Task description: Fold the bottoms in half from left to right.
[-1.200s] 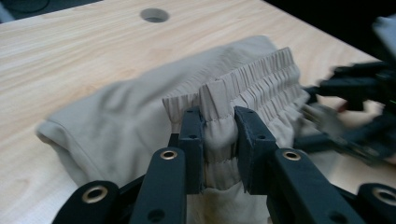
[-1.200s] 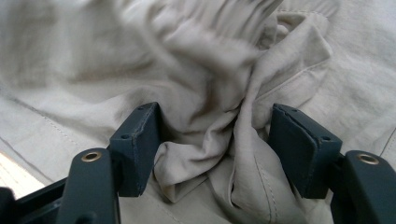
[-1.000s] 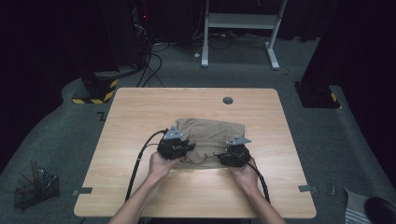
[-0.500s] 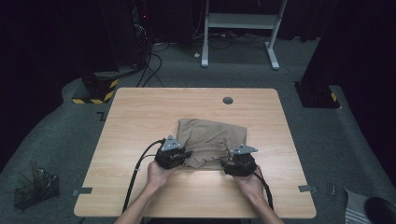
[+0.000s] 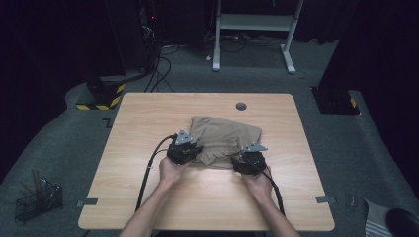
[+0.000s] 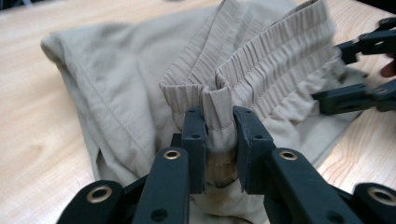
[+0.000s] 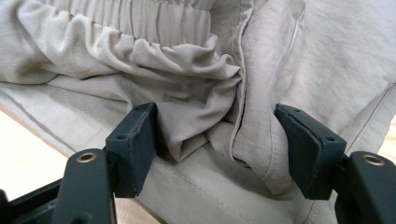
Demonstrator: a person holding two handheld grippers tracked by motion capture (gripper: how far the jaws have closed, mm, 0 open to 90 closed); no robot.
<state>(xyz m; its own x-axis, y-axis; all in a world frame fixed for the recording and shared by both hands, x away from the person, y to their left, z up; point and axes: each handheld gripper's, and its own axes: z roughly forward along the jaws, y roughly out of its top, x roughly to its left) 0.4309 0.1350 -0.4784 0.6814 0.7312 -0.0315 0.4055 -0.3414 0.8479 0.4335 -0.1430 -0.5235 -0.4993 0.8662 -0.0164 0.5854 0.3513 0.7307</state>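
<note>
Garment [image 5: 225, 138]: tan/khaki cloth w/ elastic gathered waistband, folded in a rough block, lying on the table [image 5: 148, 123] about mid-width, nearer the far edge than the near one. Waistband edge faces me, toward the near edge.

Waistband [image 6: 261, 70]: ribbed, bunched; in my left gripper view one fold of it stands up between my jaws, rest fans away behind.

My left gripper [image 6: 219, 140]: jaws narrow, clamped on a pinch of the waistband; cloth fills the gap, both jaw faces touching it. In the high view it [image 5: 184, 148] sits at the garment's near-left corner, grey three-cornered plate on top.

My right gripper [image 7: 217, 140]: jaws wide apart, straddling a crumpled bunch of cloth + a stitched seam; left jaw touches the fabric, right jaw pressed against a fold. Not closed on it. In the high view it [image 5: 249, 158] sits at the garment's near-right corner; also seen far right in my left gripper view, jaws parted.

My left hand [image 5: 170, 170]: wrapped round the left gripper's body, forearm coming in from the near edge.

My right hand [image 5: 257, 180]: same on the right gripper.

Cables: black, one trailing from each gripper back over the near edge; left one [image 5: 148, 173] loops wide to the left.

Table: light wood, round grommet hole [image 5: 241, 106] near the far edge, just beyond the garment.

Floor item: wire basket [image 5: 37, 200] on grey carpet, off the table's near-left corner.
</note>
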